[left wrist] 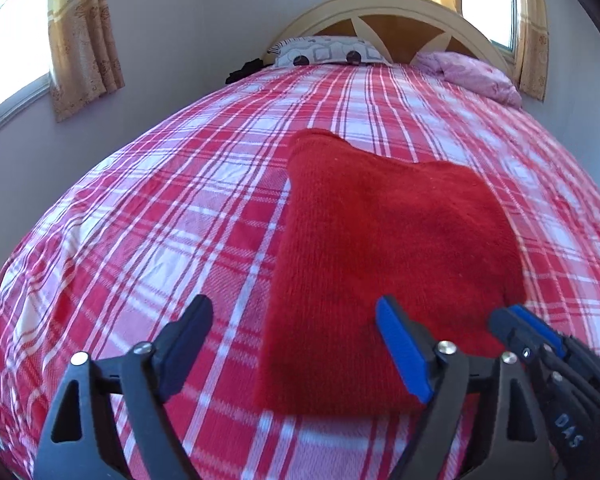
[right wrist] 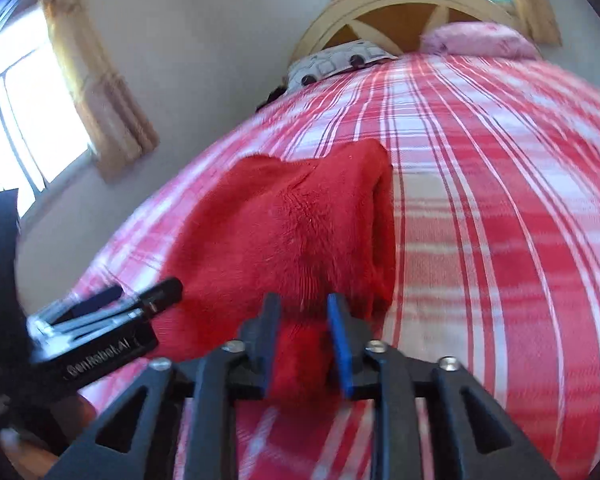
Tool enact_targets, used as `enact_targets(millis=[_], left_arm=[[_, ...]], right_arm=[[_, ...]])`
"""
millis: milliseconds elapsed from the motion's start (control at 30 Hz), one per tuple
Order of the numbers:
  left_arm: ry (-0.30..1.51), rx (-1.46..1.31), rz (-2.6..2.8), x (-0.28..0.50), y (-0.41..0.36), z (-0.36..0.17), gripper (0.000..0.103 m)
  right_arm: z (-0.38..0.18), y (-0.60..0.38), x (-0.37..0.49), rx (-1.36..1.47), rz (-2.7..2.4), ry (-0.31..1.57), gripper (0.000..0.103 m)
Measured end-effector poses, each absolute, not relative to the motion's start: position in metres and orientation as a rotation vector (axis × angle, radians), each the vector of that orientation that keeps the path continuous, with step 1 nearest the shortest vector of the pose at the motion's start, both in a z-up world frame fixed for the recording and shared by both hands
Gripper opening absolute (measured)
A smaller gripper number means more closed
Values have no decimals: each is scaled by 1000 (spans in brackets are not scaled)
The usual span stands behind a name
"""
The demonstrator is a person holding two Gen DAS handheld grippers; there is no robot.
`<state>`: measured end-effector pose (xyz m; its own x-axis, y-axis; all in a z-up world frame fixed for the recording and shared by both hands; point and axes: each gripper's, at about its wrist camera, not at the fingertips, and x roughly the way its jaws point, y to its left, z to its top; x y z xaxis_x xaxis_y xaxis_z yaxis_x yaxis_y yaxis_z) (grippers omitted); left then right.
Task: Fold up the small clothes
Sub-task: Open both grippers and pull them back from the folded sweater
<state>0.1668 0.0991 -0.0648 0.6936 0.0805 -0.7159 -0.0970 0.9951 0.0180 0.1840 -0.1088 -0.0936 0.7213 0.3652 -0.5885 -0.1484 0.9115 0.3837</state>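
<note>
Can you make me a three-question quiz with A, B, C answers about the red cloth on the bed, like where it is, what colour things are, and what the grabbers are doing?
1. Where does the red cloth lie?
A. on the checked bed cover
B. on the floor
C. on a pillow

2. What colour is the pillow at the right end of the headboard?
A. green
B. pink
C. black

3. What is the right gripper doing?
A. hanging open over the bare cover
B. pinching a pillow
C. closed on the near edge of the cloth

Answers:
1 A, the cloth rests flat on the bed cover.
2 B, that pillow is pale pink.
3 C, red cloth fills the gap between its fingers in the right wrist view, while the left gripper stands wide open.
</note>
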Motion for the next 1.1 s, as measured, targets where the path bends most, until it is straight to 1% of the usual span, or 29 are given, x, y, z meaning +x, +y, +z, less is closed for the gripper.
enact_targets(millis=[33,67,100,200,300,500,633,733,833,967,1100], left_arm=[[791,-37,91,160,100,-62,93],[783,-47,82,156,100,-60,93],[772,-54,77,149,101,-56,95],[743,-50,88,135,101,-49,103],[758,-29,89,128,99,-51,103],[828,9,89,114,93,-70,103],[858,26,78,99,85,-73,103],[842,12,58,84,85,-61,103],[749,14,55,65,86,-31,103],[646,-9,85,43,94,6,103],[607,-53,71,24,103,32,103]], right_arm=[[-90,-112,172,360,279,686,60],[-88,-113,166,369,275,667,72],[-85,-115,158,374,270,640,73],[-78,-113,140,338,260,627,74],[-79,-110,134,282,213,672,74],[-91,-111,110,279,197,762,74],[-86,-109,93,269,192,768,74],[-67,-112,70,284,158,671,74],[-41,-110,51,258,150,580,74],[5,-109,22,280,155,477,74],[57,-107,-10,289,159,370,74]])
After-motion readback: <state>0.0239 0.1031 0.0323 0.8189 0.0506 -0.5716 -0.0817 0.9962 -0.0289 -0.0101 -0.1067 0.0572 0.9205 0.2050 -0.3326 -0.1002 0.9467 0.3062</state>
